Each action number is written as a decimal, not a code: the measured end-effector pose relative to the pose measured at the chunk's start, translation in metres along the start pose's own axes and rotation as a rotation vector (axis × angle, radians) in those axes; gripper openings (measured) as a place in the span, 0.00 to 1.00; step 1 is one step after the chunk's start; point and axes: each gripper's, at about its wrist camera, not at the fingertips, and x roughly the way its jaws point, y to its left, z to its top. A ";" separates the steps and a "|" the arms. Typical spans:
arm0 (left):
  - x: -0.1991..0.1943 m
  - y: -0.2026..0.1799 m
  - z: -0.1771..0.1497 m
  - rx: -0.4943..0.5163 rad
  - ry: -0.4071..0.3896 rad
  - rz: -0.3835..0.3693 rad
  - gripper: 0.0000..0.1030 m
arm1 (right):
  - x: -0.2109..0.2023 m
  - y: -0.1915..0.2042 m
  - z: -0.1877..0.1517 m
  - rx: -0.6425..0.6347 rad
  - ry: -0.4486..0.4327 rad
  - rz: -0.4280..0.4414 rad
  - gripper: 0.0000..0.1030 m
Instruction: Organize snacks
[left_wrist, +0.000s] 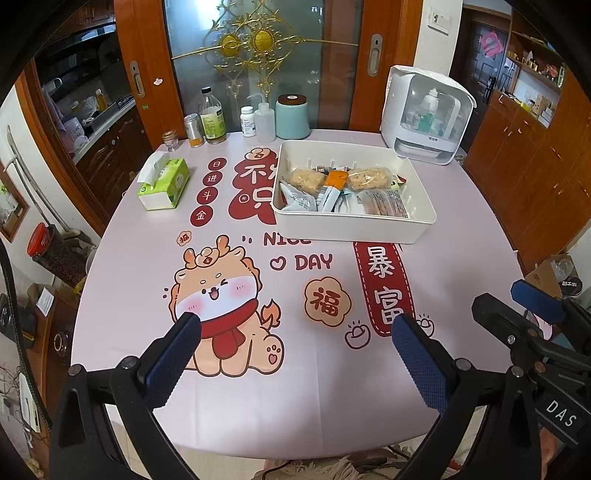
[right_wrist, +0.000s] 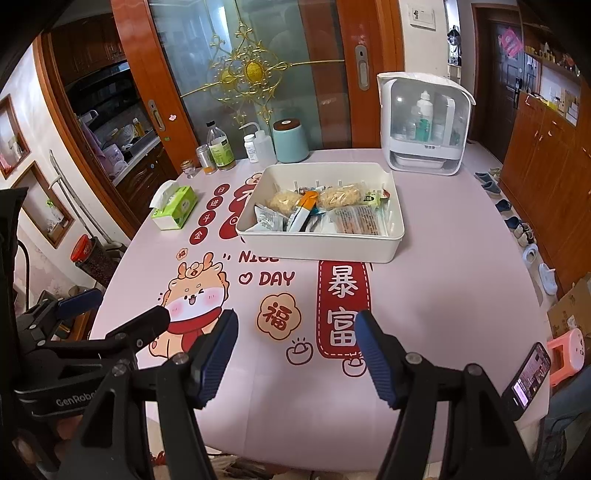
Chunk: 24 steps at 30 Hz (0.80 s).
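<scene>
A white rectangular bin (left_wrist: 354, 227) sits mid-table and holds several snack packets (left_wrist: 332, 188), among them two clear-wrapped rice cakes. It also shows in the right wrist view (right_wrist: 317, 247) with the snacks (right_wrist: 321, 210) inside. My left gripper (left_wrist: 295, 325) is open and empty, hovering over the near part of the table, well short of the bin. My right gripper (right_wrist: 297, 325) is open and empty, also over the near table. Each gripper shows at the edge of the other's view: the right gripper (left_wrist: 532, 306) and the left gripper (right_wrist: 118, 306).
A green tissue pack (left_wrist: 164, 182) lies at the left. Bottles, jars and a teal canister (left_wrist: 291, 116) line the far edge. A white sterilizer cabinet (left_wrist: 424, 114) stands at the far right. A phone (right_wrist: 526, 374) leans at the near right table edge.
</scene>
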 end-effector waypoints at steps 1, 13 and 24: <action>0.000 -0.001 0.000 0.001 0.000 -0.001 0.99 | 0.000 -0.001 0.000 0.000 0.000 0.000 0.64; -0.001 -0.002 -0.001 0.003 0.000 0.000 0.99 | -0.002 -0.001 -0.001 0.001 0.000 0.001 0.64; -0.002 -0.002 -0.007 0.005 0.001 0.003 0.99 | 0.000 0.010 -0.008 0.002 -0.002 0.011 0.64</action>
